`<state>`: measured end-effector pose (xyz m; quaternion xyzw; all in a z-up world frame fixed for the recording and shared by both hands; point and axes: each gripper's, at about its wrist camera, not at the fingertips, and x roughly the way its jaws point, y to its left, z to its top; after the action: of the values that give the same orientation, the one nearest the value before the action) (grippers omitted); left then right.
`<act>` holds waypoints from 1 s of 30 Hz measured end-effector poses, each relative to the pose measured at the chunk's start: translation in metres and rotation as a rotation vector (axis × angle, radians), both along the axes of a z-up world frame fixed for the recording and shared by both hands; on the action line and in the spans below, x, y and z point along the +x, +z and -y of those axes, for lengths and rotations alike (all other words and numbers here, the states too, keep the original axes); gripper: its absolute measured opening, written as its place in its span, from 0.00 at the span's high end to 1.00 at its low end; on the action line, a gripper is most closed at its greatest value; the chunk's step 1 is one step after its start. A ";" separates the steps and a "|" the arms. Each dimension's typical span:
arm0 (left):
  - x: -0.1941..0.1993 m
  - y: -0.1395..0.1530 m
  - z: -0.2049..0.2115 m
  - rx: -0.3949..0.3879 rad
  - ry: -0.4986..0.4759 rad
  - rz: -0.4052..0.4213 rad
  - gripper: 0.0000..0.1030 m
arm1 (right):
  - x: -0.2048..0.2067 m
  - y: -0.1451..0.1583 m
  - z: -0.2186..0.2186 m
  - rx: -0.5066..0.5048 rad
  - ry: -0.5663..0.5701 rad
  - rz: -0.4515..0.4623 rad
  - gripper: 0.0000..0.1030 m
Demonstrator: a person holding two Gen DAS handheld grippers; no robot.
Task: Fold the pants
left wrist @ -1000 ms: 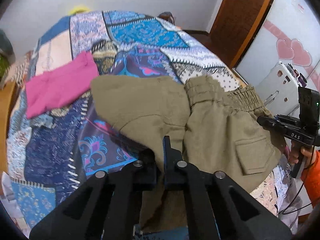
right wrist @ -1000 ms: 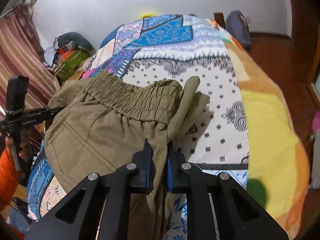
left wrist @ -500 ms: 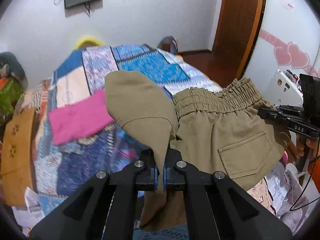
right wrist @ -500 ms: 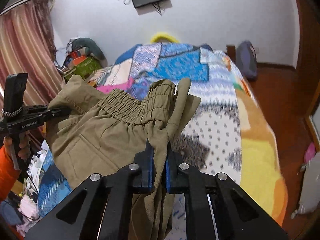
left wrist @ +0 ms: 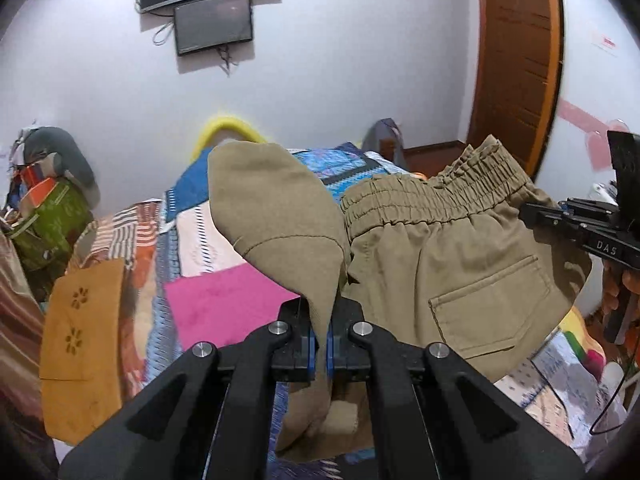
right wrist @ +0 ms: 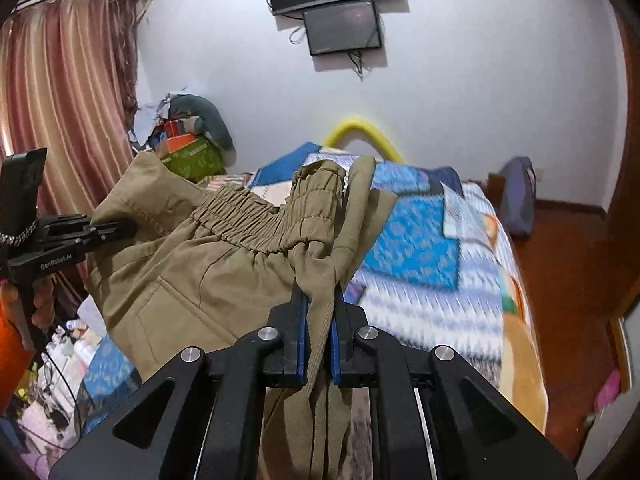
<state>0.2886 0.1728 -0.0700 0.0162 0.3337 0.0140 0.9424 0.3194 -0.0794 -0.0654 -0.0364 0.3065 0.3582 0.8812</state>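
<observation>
The olive pants (left wrist: 448, 264) hang in the air above the patchwork bed (left wrist: 208, 224), stretched between both grippers, elastic waistband up and a back pocket facing me. My left gripper (left wrist: 319, 336) is shut on a flap of the olive cloth. My right gripper (right wrist: 319, 328) is shut on a bunched fold of the pants (right wrist: 224, 264) near the waistband end. In the left wrist view the right gripper (left wrist: 528, 210) shows at the far right, pinching the pants' edge. In the right wrist view the left gripper (right wrist: 132, 228) holds the far left corner.
A pink cloth (left wrist: 224, 304) lies on the bed below the pants. A mustard cloth (left wrist: 80, 344) drapes at the left. Piled clutter (right wrist: 188, 148) and curtains (right wrist: 60, 112) stand left of the bed; a wooden door (left wrist: 516, 64) and red floor (right wrist: 568, 264) lie right.
Both grippers have risen and tipped up, lifting the pants off the bed. The wall and screen have come into view, and the pants now hang spread between the two hands.
</observation>
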 end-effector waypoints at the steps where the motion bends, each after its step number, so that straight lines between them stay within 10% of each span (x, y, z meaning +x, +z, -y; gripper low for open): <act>1: 0.004 -0.001 -0.005 0.003 0.008 -0.001 0.97 | 0.005 0.001 -0.008 0.000 0.004 0.004 0.92; 14: 0.079 -0.057 -0.113 0.054 0.169 -0.059 0.97 | 0.073 -0.034 -0.120 -0.061 0.078 0.025 0.92; 30: 0.141 -0.211 -0.201 -0.010 0.262 -0.336 0.96 | 0.128 -0.148 -0.201 -0.224 0.129 -0.160 0.92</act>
<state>0.4292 0.3742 -0.2811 -0.0300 0.4854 0.1317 0.8638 0.4479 0.1216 -0.2132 -0.1252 0.4108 0.3793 0.8196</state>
